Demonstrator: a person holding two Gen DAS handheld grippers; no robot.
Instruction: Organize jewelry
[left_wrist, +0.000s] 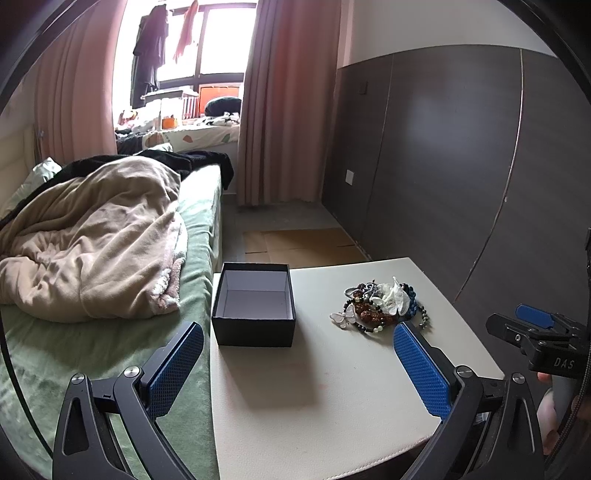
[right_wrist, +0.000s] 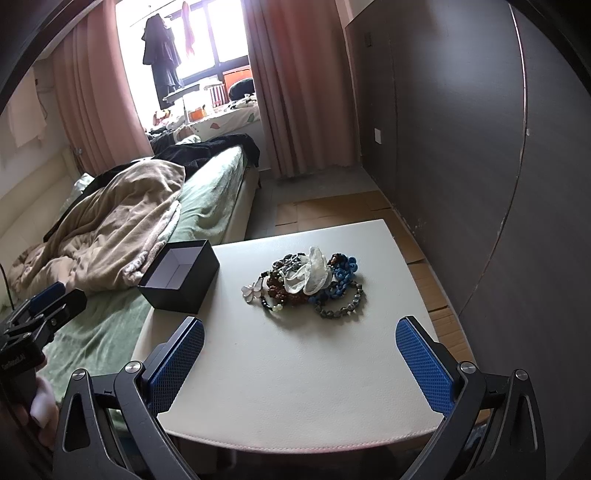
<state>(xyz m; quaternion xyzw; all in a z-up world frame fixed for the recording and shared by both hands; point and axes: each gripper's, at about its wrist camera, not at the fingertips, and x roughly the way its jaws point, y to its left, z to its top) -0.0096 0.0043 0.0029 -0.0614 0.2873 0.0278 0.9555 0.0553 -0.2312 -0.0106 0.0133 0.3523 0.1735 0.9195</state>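
Observation:
A heap of jewelry lies on the white table: bead bracelets in brown, blue and dark grey, a white translucent piece and a pale flower piece. It also shows in the right wrist view. A black open box with a pale empty inside stands at the table's left edge, also seen in the right wrist view. My left gripper is open and empty, above the table's near part. My right gripper is open and empty, short of the heap; it also shows at the right edge of the left wrist view.
A bed with green sheet and beige blanket adjoins the table's left side. A dark panelled wall runs along the right. Flattened cardboard lies on the floor beyond the table. Pink curtains and a window are at the far end.

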